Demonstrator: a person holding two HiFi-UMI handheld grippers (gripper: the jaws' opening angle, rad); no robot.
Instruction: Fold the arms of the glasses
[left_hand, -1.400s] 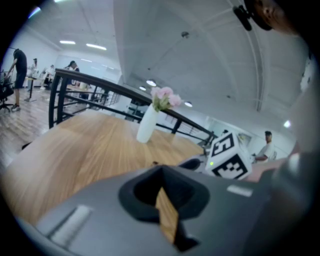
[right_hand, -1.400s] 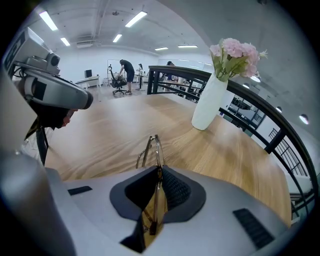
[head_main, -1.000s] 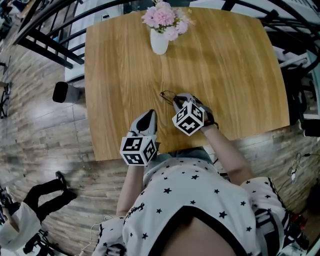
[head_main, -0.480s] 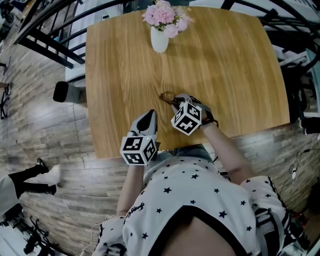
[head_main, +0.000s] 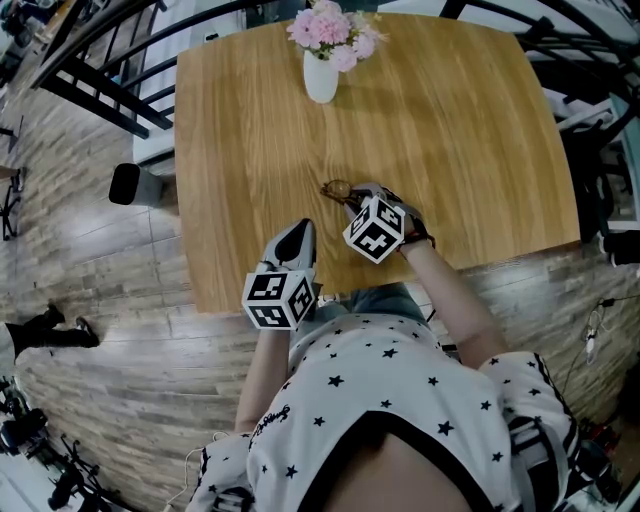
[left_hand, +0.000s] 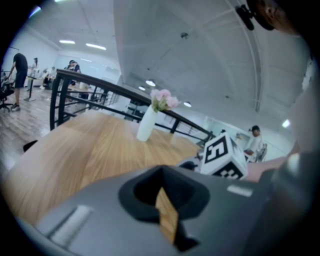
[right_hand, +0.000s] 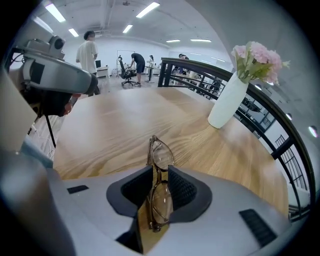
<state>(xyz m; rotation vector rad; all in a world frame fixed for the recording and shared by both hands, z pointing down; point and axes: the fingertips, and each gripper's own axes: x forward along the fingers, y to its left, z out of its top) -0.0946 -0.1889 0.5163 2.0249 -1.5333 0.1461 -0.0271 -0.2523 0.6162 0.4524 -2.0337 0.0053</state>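
Thin brown-rimmed glasses (right_hand: 161, 155) stand on edge between the jaws of my right gripper (right_hand: 159, 187), which is shut on the frame near the bridge. One lens sticks out past the fingertips over the wooden table (right_hand: 115, 125). In the head view the glasses (head_main: 335, 189) show just beyond the right gripper (head_main: 356, 199) at the table's middle front. My left gripper (head_main: 298, 232) rests near the front edge, a short way left of the right one. In its own view the left gripper (left_hand: 162, 200) is shut with nothing in it. I cannot make out how the temple arms lie.
A white vase of pink flowers (head_main: 320, 78) stands at the far middle of the table (head_main: 450, 150); the vase (right_hand: 227, 102) is well beyond the glasses. Black railings run behind the table. People stand far off in the room.
Neither gripper nor the glasses has visibly moved. On the floor at lower left a passer-by's legs have shifted toward the left edge.
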